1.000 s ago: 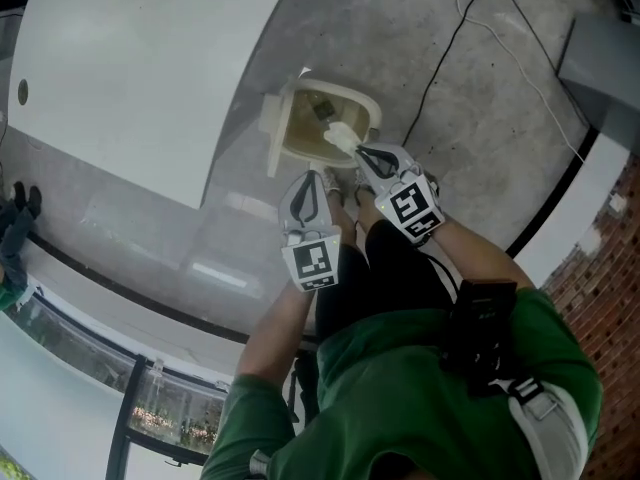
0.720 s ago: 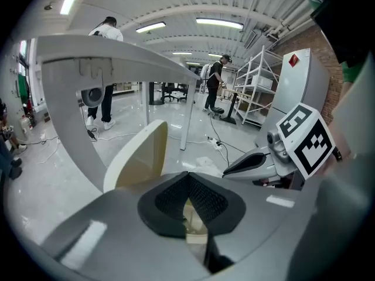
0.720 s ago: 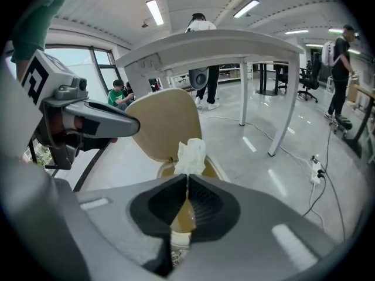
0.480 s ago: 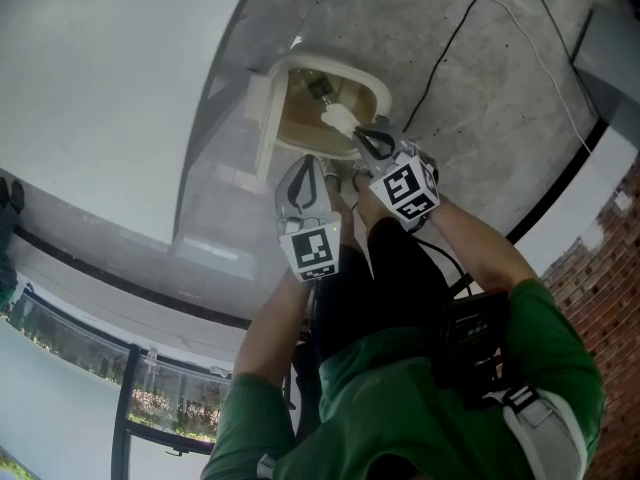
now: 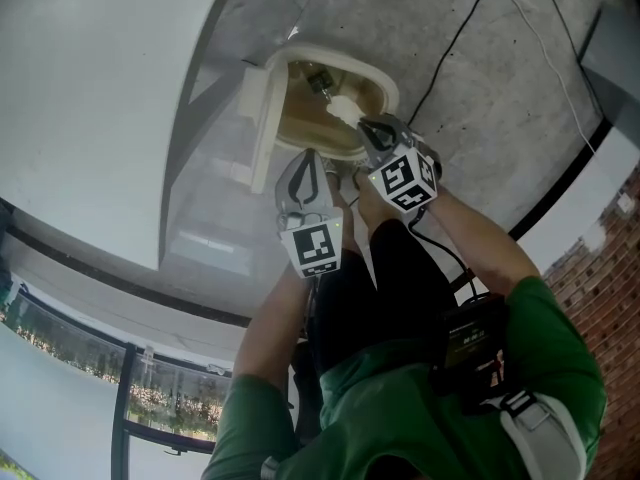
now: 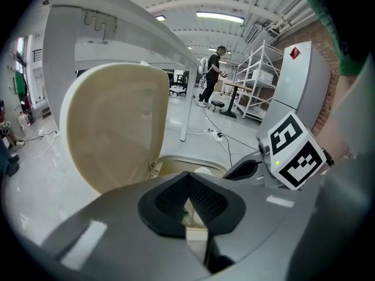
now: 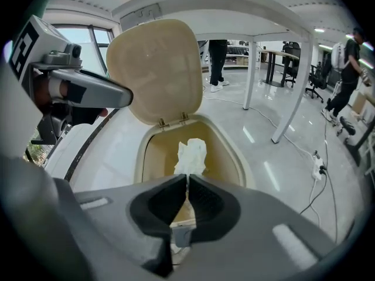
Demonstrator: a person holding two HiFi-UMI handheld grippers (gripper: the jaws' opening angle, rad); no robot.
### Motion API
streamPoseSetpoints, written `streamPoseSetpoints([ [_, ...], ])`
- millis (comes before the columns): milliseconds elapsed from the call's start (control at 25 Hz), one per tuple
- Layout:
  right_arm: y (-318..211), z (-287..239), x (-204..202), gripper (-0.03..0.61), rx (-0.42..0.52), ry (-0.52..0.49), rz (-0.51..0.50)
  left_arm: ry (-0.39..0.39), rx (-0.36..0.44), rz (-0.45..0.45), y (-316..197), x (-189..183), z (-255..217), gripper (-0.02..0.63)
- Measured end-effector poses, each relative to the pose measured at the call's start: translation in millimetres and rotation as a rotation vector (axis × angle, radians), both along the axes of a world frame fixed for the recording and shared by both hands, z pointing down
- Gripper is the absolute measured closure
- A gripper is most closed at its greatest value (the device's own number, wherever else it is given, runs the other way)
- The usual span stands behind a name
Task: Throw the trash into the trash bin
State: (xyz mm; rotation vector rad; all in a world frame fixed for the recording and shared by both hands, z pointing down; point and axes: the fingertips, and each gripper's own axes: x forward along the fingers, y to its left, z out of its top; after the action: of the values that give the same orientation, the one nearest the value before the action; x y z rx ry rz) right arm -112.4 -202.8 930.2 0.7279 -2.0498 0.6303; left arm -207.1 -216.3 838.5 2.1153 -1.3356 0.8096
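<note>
A cream trash bin (image 5: 380, 83) stands on the concrete floor with its lid (image 5: 255, 118) swung up. My right gripper (image 5: 372, 131) is shut on a crumpled white tissue (image 5: 345, 111) and holds it over the bin's mouth. In the right gripper view the tissue (image 7: 190, 151) sticks out past the shut jaws of the right gripper (image 7: 187, 179), above the bin's rim (image 7: 237, 157), with the lid (image 7: 155, 69) upright behind. My left gripper (image 5: 305, 181) hangs just short of the bin, shut and empty. In its own view the left gripper (image 6: 187, 179) faces the lid (image 6: 117, 127).
A white table (image 5: 90, 88) overhangs the bin on the left; its legs (image 7: 293, 98) stand behind. A black cable (image 5: 450, 48) and a white one run across the floor, with a power strip (image 7: 319, 168). A person (image 6: 211, 78) stands far off by shelving.
The right gripper has carried the tissue farther over the bin's opening. The left gripper has stayed close beside it, and the head view has shifted toward the bin.
</note>
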Motion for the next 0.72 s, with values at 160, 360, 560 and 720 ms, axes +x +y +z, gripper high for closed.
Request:
streamPoseSetpoints([
  [160, 0, 9, 1, 0.561, 0.001, 0.024, 0.008, 0.009, -0.005, -0.001, 3, 2, 8, 0.606],
  [360, 0, 15, -2, 0.557, -0.008, 0.039, 0.018, 0.017, -0.009, 0.013, 8, 3, 12, 0.607],
  [560, -4, 17, -6, 0.549, -0.016, 0.048, 0.031, 0.021, -0.01, 0.016, 8, 1, 12, 0.607],
  [720, -6, 18, -8, 0.523, -0.014, 0.056, 0.029, 0.022, -0.007, 0.018, 7, -2, 12, 0.607],
])
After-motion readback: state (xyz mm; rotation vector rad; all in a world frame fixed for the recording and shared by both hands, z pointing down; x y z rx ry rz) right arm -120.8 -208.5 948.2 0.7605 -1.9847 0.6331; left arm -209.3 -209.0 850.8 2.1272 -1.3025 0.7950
